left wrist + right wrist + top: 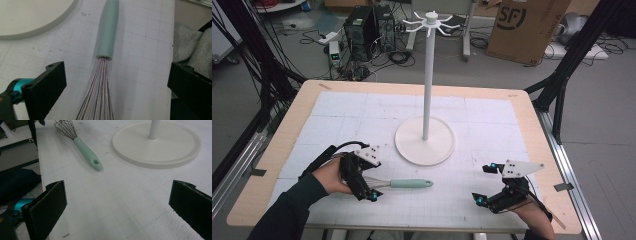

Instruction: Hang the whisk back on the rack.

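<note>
Your left gripper (362, 182) is wide open, jaws straddling the whisk (404, 183) wires without contact. Your right gripper (486, 185) is wide open too, holding nothing, well apart from the whisk.

The whisk (399, 183) lies on the counter (287, 145) in the lower middle of the high view, its wires toward the left and its handle pointing right. The left gripper (362, 186) sits over the wire end at lower left. The hanging stand (426, 135) stands at the frame's centre, just above the whisk. The right gripper (484, 185) is at lower right, well apart from the whisk.
</note>
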The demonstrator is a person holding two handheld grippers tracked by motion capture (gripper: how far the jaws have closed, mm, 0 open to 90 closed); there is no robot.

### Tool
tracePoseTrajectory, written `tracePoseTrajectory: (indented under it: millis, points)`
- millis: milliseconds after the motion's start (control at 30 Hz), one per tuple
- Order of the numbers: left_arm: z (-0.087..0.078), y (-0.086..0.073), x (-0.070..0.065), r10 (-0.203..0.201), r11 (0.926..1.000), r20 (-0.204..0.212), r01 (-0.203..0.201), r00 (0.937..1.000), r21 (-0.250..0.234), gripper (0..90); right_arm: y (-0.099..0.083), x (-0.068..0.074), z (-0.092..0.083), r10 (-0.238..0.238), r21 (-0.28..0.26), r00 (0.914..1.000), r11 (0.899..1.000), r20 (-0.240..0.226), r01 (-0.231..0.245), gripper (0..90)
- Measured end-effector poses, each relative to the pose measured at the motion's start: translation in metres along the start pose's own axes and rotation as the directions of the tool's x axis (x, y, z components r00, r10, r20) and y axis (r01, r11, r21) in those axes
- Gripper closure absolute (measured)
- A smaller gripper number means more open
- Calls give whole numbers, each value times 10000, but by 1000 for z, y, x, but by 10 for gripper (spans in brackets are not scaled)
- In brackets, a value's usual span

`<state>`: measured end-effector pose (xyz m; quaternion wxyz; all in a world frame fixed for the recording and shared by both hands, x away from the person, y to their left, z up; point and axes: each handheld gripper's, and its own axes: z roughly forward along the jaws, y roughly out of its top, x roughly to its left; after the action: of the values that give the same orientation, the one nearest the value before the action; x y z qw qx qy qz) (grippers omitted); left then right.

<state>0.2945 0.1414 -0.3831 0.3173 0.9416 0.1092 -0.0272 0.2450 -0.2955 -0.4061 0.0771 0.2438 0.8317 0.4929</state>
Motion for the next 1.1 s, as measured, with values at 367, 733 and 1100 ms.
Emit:
tracePoseTrajectory:
  millis: [367, 733, 1100]
  points:
    - [15, 11, 1, 83, 9978, -168, -72, 9998, 653, 56, -1, -1, 0, 5, 7, 10000, 10000, -19, -5, 6]
    - [36, 24, -1, 353, 9882, -426, -286, 9985, 1502, 144, -2, -2, -2, 46, -8, 10000, 10000, -78, -46, 5]
    - [54, 32, -3, 857, 9721, -574, -709, 9947, 2236, 294, -3, -2, -2, 44, 22, 9999, 10000, -154, -43, 6]
